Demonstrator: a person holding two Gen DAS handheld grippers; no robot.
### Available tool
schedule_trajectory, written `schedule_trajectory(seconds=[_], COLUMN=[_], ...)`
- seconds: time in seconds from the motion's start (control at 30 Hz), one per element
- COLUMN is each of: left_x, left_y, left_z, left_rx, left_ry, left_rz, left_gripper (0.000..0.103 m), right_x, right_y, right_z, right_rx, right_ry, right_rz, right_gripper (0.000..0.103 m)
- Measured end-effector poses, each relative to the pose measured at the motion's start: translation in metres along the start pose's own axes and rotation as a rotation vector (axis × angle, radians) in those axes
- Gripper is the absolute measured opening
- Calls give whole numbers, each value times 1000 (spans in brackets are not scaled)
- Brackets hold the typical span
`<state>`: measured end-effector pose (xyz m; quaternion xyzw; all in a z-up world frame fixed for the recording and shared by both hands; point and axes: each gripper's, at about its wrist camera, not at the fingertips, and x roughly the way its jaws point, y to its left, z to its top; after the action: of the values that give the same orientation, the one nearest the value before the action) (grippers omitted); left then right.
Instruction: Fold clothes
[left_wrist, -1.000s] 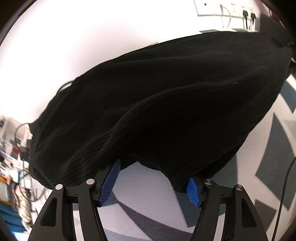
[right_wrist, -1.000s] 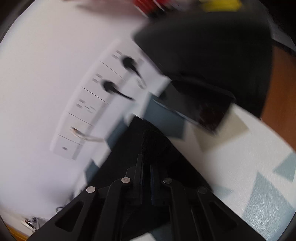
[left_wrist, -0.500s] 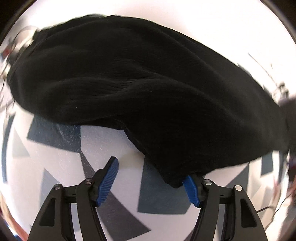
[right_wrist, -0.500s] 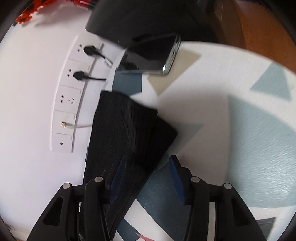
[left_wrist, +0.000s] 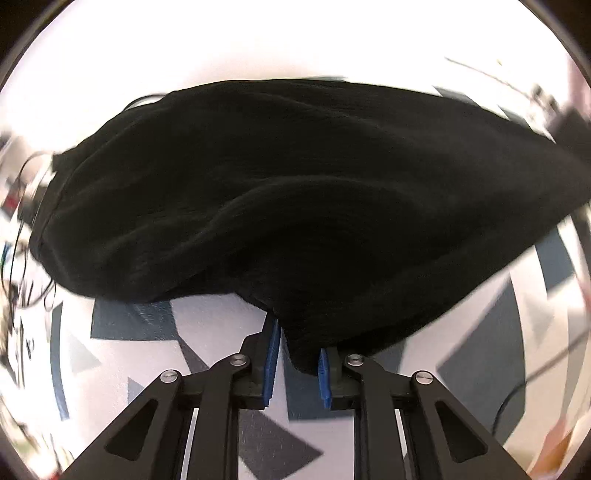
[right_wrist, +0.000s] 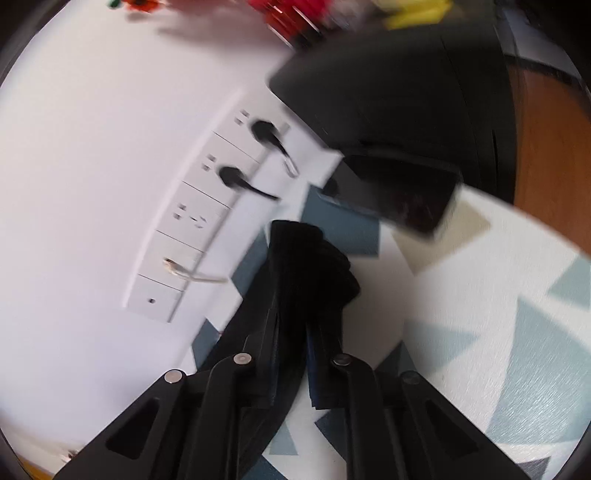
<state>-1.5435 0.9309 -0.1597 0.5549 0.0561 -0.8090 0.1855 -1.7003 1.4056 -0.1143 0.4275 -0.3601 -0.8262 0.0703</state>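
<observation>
A black ribbed garment lies spread over the patterned tablecloth and fills the middle of the left wrist view. My left gripper is at its near hem. Its jaws are closing, and a hanging corner of the cloth sits between the blue pads, touching both. In the right wrist view a narrow folded end of the same garment runs away from my right gripper. Those jaws are closing too, with the cloth pinched between the dark fingers, which hide most of the pads.
A white wall socket strip with two black plugs is at the left in the right wrist view. A dark phone lies on the tablecloth under a large black object. Cables trail at the left.
The left jaws have narrowed from wide apart onto the garment's corner. The right jaws were shut on the cloth, stood open half a second ago, and have shut on its end again.
</observation>
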Motion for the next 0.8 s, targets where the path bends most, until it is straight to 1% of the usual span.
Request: schedule_trajectory(seconds=[0.03,0.1,0.17,0.23,0.33,0.4,0.5,0.6,0.63,0.7,0.73,0.8], left_x=[0,1,0,-1,-2,-2,-7,-11,-12,-15,-18,-26], left_y=[-4,-12,-16,-17,-23,-28,-33,-35,-36,-38,-37,-25], left_z=[-4,-12,-17,-20,-23,-27,-39,-53,-58,-65,-66,-69], left_rx=[34,101,143,145,141,146,147,129,126,125,121,102], left_ry=[1,0,0,16,28,30,41,56,61,64,64,50], left_rz=[1,5,-15,-46,-60,-63,-87,-117,-121,-122,-125,-142], left_gripper=[18,18,18,18,18,18,18,19,19,26,28,37], right_x=[-4,1,4,6,4,-3,-12,-25,-29,-35,-39,-50], right_y=[1,-20,-41,-65,-76,-81,-84,-93,-98,-104,-106,-103], right_z=[2,-4,-12,-23,-33,-33,-32,-37,-40,-44,-46,-50], right_rx=[-13,30,77,127,112,105,111,119,121,124,131,122], right_ry=[-5,26,45,51,37,23,5,10,13,28,30,16], right_rz=[0,-40,-78,-116,-160,-165,-170,-187,-191,-214,-219,-255], right_gripper=[10,10,10,11,11,11,11,11,12,14,21,42])
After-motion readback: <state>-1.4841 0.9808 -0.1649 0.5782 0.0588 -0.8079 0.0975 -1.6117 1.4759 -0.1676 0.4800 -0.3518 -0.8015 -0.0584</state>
